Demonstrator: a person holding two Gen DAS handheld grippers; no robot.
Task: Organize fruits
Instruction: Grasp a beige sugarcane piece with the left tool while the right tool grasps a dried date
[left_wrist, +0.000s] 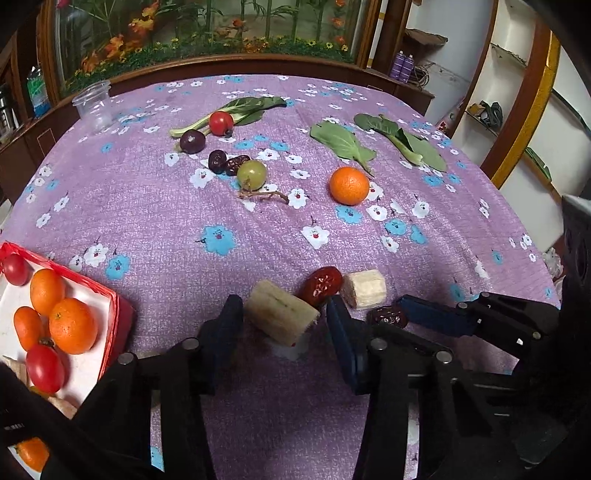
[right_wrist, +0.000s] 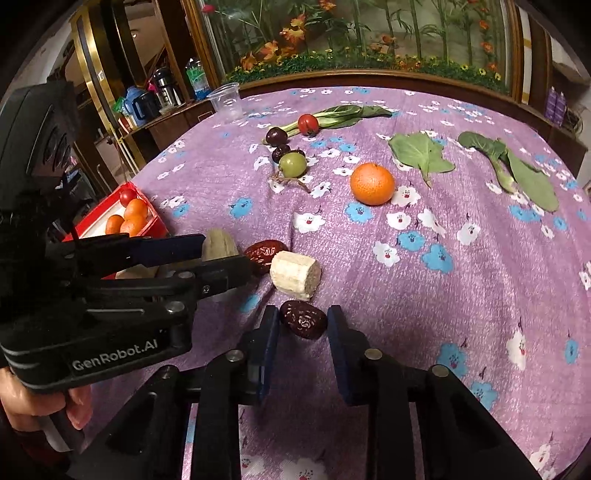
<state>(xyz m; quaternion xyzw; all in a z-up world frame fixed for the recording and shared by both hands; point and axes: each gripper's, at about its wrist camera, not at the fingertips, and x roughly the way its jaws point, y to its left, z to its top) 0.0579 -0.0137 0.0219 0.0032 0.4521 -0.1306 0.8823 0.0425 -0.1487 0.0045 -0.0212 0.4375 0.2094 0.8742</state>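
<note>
Between the left gripper's (left_wrist: 284, 325) fingers lies a banana piece (left_wrist: 281, 314), its near end in the gap. The left pad touches it or nearly so; the right pad stands slightly off it, so the fingers are narrow yet not clearly gripping. Just past the right finger sit a red date (left_wrist: 324, 285) and a second banana piece (left_wrist: 365, 288).

Seen from the right wrist, the right gripper (right_wrist: 303, 325) has a dark date (right_wrist: 303, 319) between its fingertips, both pads closed narrowly against it, low over the cloth (right_wrist: 443, 295).
</note>
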